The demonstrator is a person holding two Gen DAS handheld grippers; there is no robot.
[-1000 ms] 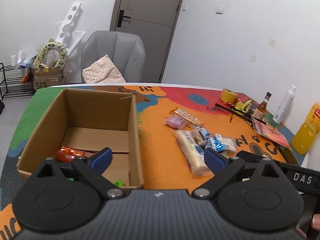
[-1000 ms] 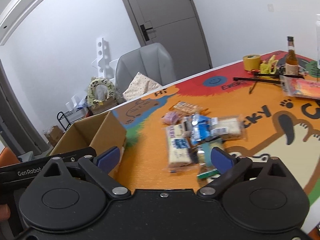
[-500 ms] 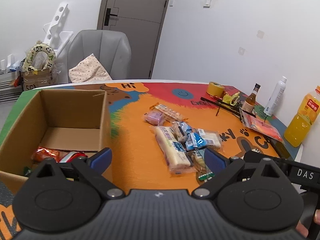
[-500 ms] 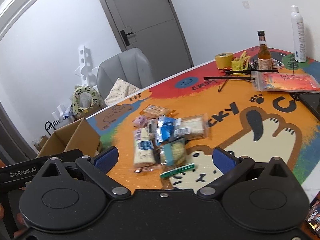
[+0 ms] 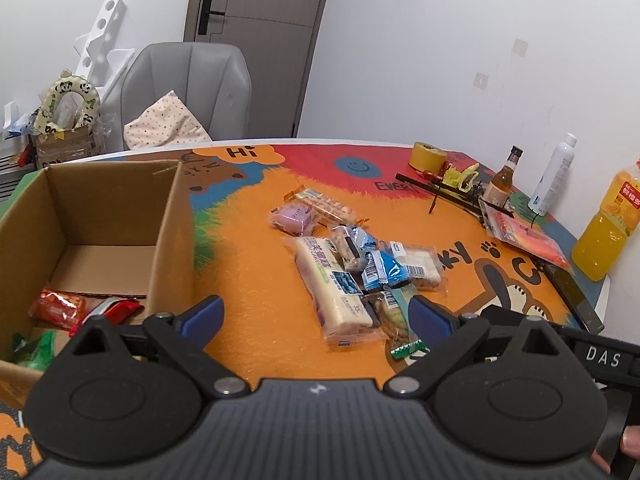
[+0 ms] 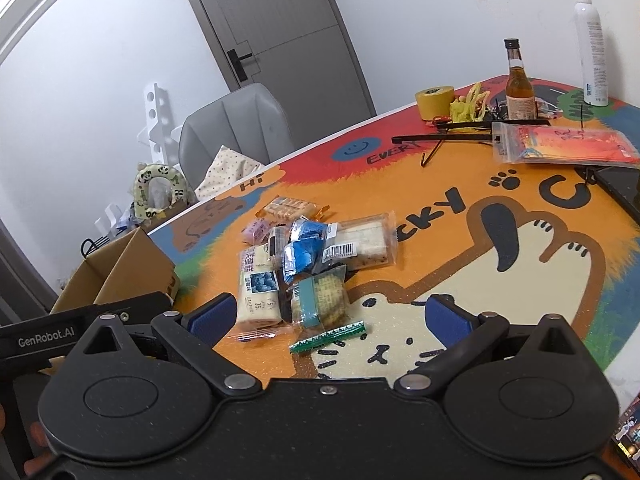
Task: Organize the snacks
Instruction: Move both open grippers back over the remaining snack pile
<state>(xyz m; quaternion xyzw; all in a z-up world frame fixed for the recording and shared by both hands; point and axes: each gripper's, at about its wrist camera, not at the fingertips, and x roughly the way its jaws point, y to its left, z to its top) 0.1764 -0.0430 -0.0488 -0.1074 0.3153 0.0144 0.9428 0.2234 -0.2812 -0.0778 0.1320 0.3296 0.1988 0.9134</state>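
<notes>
A pile of wrapped snacks lies mid-table: a long blueberry cake pack [image 5: 334,282] [image 6: 257,286], blue packets [image 5: 384,270] [image 6: 302,250], a clear cake pack [image 6: 362,242], a purple pack [image 5: 294,216], a biscuit pack [image 5: 326,202] and a green-edged cookie pack [image 6: 326,300]. An open cardboard box [image 5: 170,216] [image 6: 120,272] stands to the left with red snacks [image 5: 60,308] inside. My left gripper [image 5: 316,316] is open and empty, just before the pile. My right gripper [image 6: 330,314] is open and empty, over the cookie pack's near end.
At the table's far right stand a tape roll [image 5: 428,156], a brown bottle [image 6: 519,84], a white spray can [image 6: 592,48], an orange juice bottle [image 5: 610,224] and a red zip bag [image 6: 564,144]. A grey chair [image 5: 188,88] sits behind the table.
Both grippers have swung right, from the box towards the snack pile. The pile now sits between the fingers in both views. Both stay open.
</notes>
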